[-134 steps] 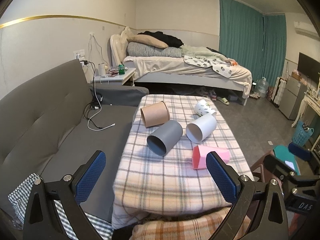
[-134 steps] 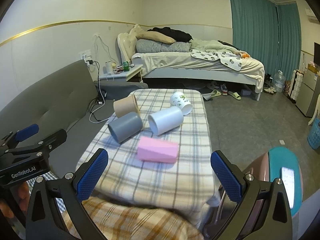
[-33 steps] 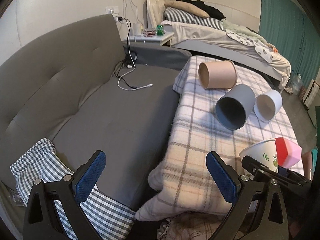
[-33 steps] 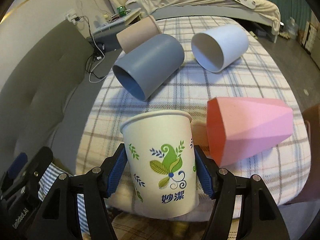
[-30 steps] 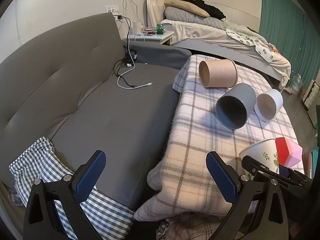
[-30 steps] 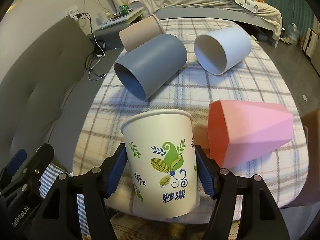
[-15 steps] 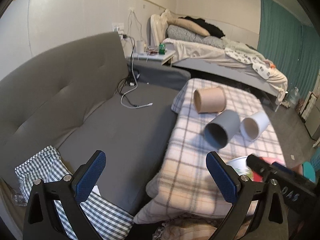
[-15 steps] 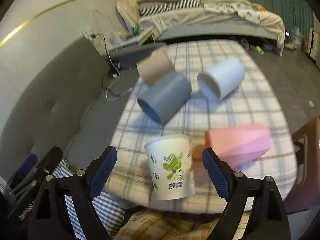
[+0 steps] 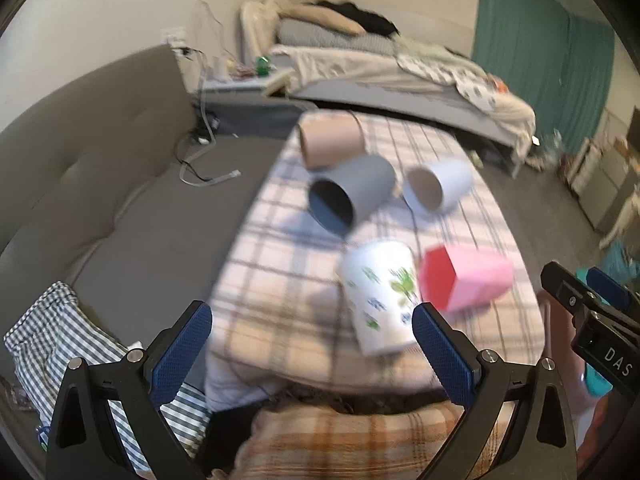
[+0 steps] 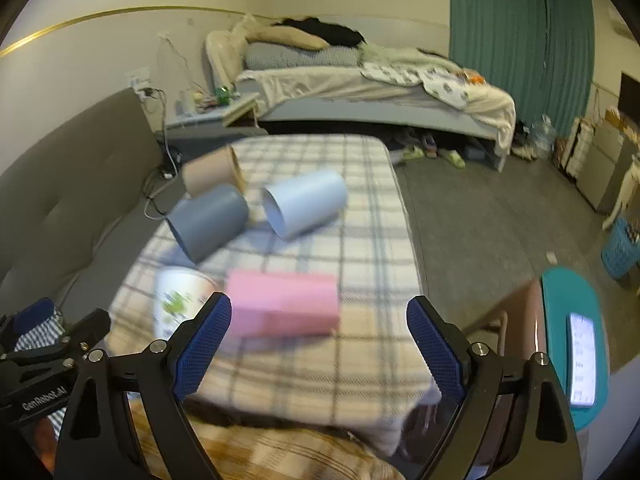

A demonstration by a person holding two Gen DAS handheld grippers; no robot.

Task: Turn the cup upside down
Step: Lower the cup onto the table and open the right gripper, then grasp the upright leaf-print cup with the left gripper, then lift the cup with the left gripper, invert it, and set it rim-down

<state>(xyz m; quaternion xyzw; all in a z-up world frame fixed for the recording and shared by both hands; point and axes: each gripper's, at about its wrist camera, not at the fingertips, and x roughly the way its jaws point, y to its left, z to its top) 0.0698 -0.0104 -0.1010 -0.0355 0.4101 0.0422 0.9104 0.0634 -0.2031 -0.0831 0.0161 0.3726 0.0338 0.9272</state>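
Note:
A white paper cup with green leaf print (image 9: 380, 296) stands on the near part of the plaid-covered table (image 9: 280, 264), wide end down; it also shows in the right wrist view (image 10: 176, 300). A pink faceted cup (image 9: 466, 276) lies on its side just right of it and shows in the right wrist view (image 10: 284, 308). My left gripper (image 9: 312, 352) is open and empty, near the table's front edge. My right gripper (image 10: 320, 344) is open and empty, pulled back from the cups. Both views are motion-blurred.
A grey cup (image 9: 352, 194), a white cup (image 9: 438, 188) and a tan cup (image 9: 330, 140) lie on their sides farther back on the table. A grey sofa (image 9: 100, 184) runs along the left. A bed (image 10: 360, 84) stands behind. A brown chair with a teal item (image 10: 568, 344) is at right.
My right gripper opened and let go of the paper cup, which now stands on the table, then drew back. My left gripper swung right toward the table.

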